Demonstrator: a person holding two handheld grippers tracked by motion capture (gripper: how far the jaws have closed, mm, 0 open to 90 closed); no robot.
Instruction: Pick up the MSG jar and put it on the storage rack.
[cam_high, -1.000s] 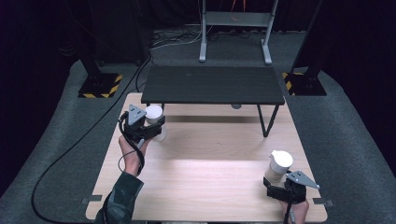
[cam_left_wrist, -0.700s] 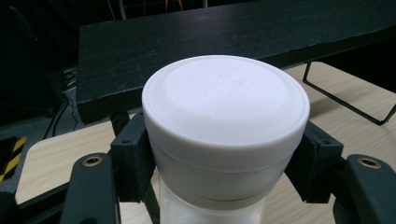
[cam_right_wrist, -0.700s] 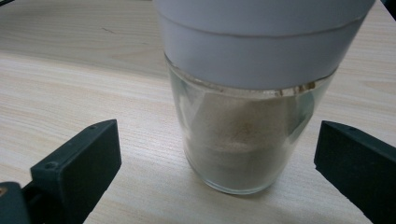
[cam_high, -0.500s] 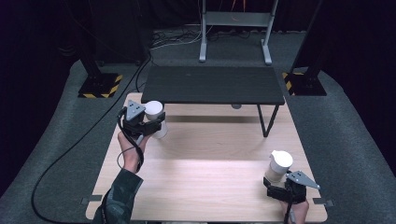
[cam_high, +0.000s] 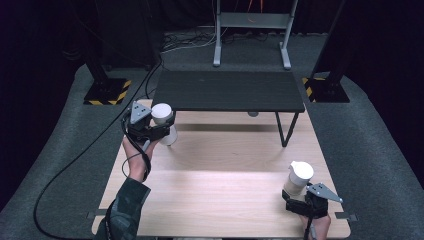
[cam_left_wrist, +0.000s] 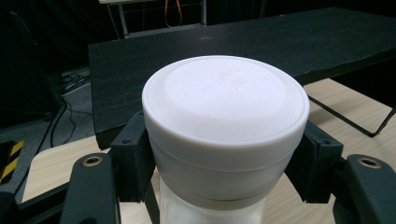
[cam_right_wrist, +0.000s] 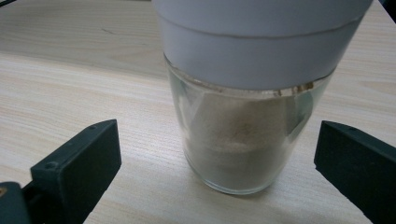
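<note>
1. Two glass jars with white lids are in play. One is at the far left of the wooden table (cam_high: 225, 165), clamped by the left gripper (cam_high: 162, 125); the other stands near the right corner, just in front of the right gripper (cam_high: 298, 196).
2. The left gripper's jaws are closed tight on the left jar (cam_left_wrist: 224, 126), pads pressing either side just under the white lid's rim. From the high view I cannot tell whether its base rests on the wood or is lifted just clear.
3. The right gripper (cam_right_wrist: 219, 168) stands wide open, both jaws clear of the right jar (cam_right_wrist: 243, 140), which sits upright on the table between them, holding nothing.
4. That jar holds a pale brownish powder, so I judge it moderately heavy for its size. The glass is stiff, smooth, likely slippery and breakable if dropped.
5. The best hold looks to be the lid band or the glass right below it, kept upright.
6. One low black bench (cam_high: 227, 90) spans the far side of the table.
</note>
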